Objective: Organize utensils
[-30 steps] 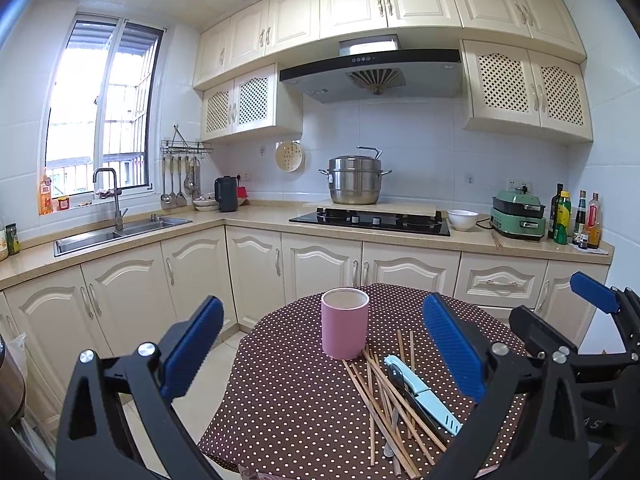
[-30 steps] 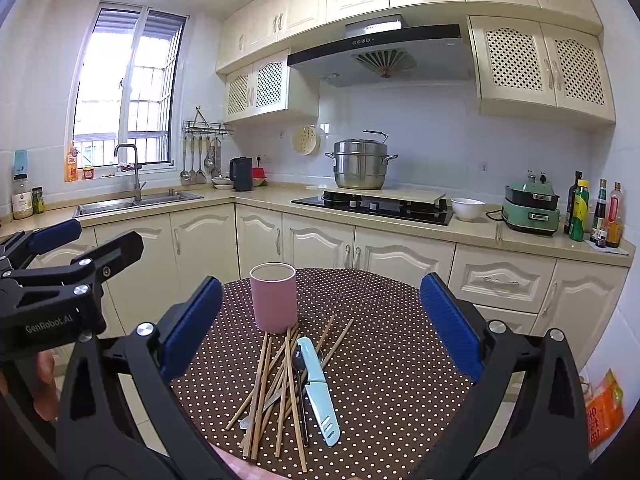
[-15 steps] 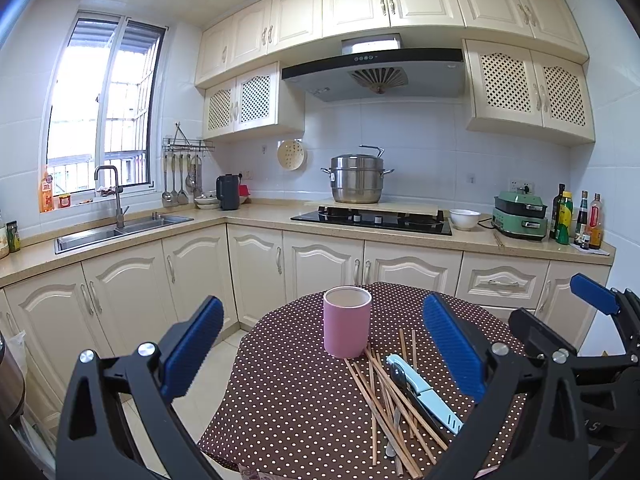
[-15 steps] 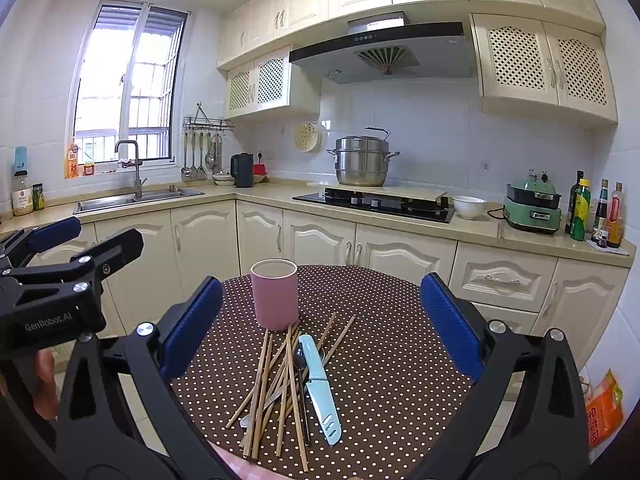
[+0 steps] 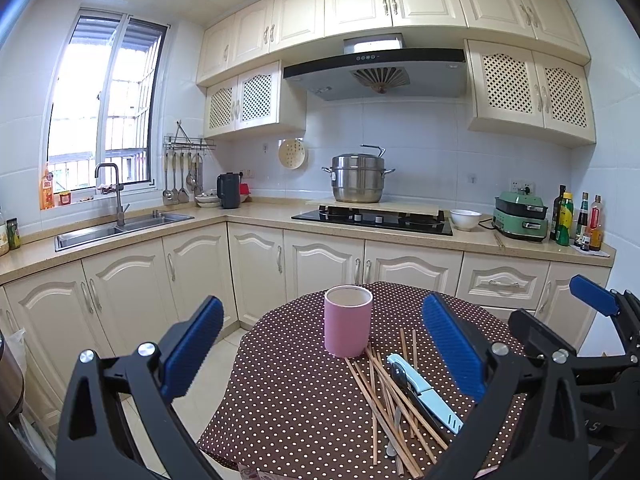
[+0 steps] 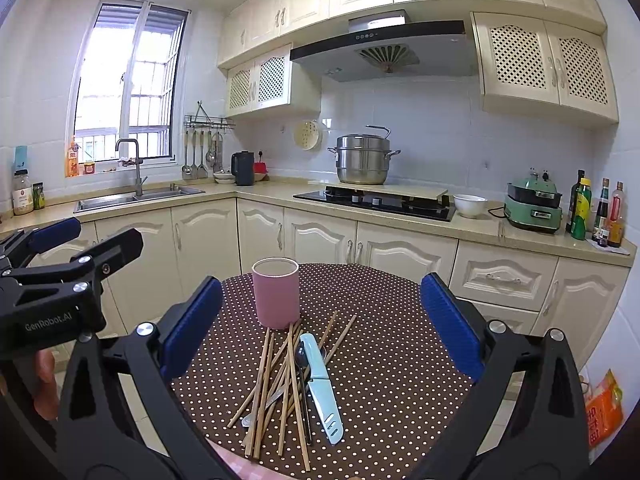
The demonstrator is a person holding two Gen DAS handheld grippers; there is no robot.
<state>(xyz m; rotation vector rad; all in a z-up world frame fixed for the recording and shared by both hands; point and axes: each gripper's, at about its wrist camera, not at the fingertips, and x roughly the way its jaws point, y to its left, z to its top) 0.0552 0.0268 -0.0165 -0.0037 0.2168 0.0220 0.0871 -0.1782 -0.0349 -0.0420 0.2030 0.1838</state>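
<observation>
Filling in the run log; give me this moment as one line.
phase: pre-grasp | left gripper: open, empty | right gripper: open, empty | chopsticks, knife: piled on table | pink cup: upright

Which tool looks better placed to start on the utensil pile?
Probably the right tool: the chopsticks and blue knife lie centred between its open fingers, while they sit off to the right of the left tool.

Cup upright on table, chopsticks, knife and spoon heaped just before it
</observation>
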